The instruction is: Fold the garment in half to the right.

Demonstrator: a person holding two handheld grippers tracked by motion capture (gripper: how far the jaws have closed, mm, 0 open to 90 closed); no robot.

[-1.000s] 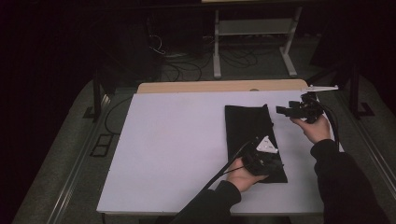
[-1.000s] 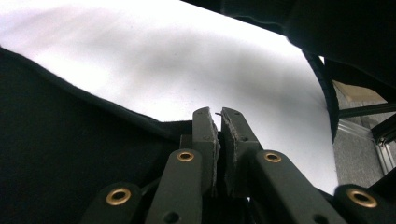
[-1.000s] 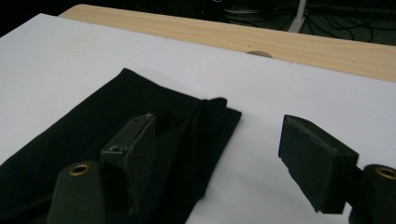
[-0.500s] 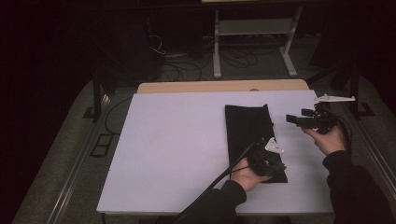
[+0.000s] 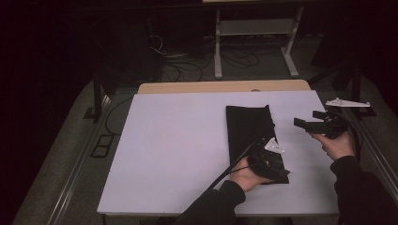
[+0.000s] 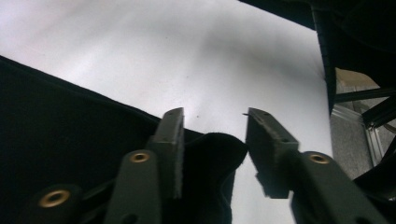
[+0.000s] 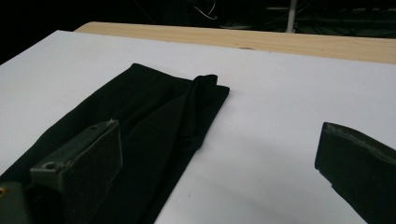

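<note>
black cloth (image 5: 251, 129) | long axis near-to-far | left gripper (image 5: 274, 169) at near end

High view: fixed overhead, looks forward and down over the whole white table (image 5: 187, 154), far off. Left gripper view: low, very close, looks along its jaws across the black cloth (image 6: 70, 140) corner. Right gripper view: low, near, faces the table's far wooden edge (image 7: 280, 42). All three share the cloth and tabletop.

The left half of the white table (image 5: 173, 150) is being left open for passage. The right side is being taken up by the black cloth (image 5: 251, 129), the left gripper (image 5: 274, 164) and the right gripper (image 5: 309, 123).
</note>
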